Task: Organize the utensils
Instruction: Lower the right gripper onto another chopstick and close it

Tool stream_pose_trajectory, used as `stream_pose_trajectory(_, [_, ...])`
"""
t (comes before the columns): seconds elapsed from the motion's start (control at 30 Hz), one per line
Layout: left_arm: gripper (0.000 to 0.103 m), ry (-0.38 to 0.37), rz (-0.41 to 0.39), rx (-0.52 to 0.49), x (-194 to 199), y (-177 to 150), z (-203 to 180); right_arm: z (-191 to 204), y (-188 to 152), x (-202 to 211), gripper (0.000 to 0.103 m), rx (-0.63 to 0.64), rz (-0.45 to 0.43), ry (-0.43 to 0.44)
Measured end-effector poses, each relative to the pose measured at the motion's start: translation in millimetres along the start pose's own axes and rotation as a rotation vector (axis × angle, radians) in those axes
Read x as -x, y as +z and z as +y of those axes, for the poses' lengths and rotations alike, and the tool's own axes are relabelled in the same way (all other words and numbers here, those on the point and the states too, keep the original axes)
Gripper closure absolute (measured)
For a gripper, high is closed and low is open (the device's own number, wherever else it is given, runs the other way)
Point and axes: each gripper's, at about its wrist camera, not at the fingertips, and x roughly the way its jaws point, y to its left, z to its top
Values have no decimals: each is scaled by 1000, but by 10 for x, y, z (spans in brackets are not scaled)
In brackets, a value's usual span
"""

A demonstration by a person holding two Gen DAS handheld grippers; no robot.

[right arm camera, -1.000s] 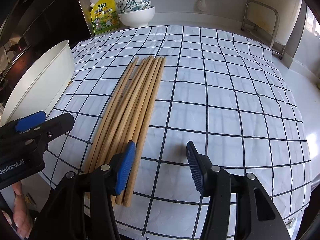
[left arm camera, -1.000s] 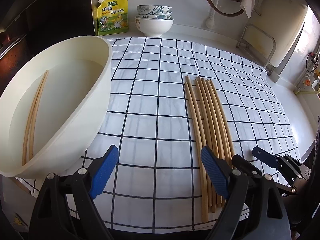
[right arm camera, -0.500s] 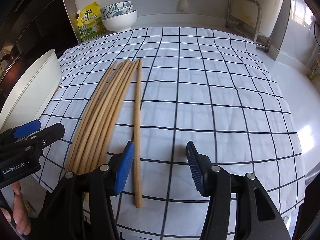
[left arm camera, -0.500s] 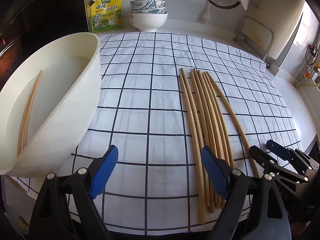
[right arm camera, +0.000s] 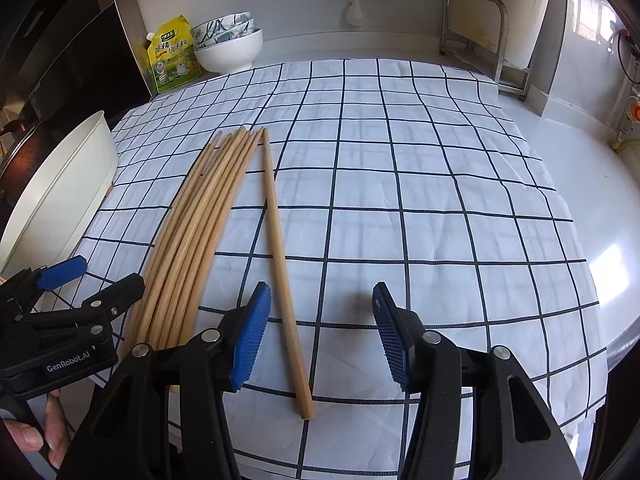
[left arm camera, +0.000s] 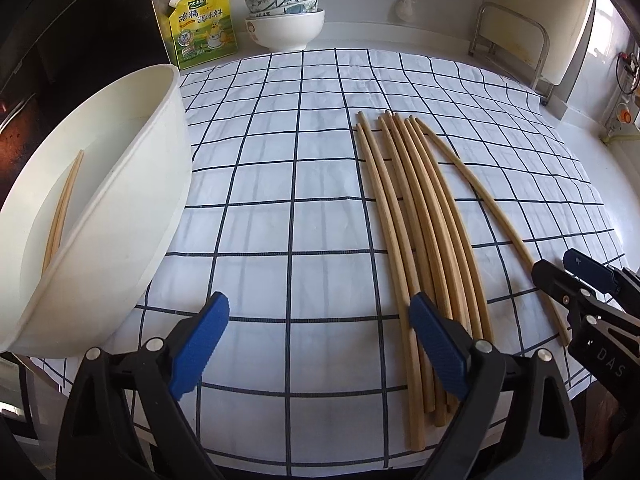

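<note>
Left claw (left arm camera: 316,344) reads "GenRobot.AI" (seen from right wrist), jaws just opening, wide, empty. Right claw (right arm camera: 320,332) half open, empty, astride lone chopstick (right arm camera: 280,260). Pouch (left arm camera: 202,26): Chinese lettering.

Matt wooden chopsticks (left arm camera: 420,216) — checked cloth (left arm camera: 280,184).

Home kitchen, stacked bowls (left arm camera: 285,24), seasoning pouch (left arm camera: 202,26), checked cloth (left arm camera: 280,184)

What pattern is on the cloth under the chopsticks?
White cloth with a dark blue grid of squares, clearest in the right wrist view.
</note>
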Motion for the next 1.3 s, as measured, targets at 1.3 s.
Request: stream_pose_trajectory(1.3, [11, 37, 9, 4, -95, 56, -6, 50, 77, -81, 52, 25, -12, 17])
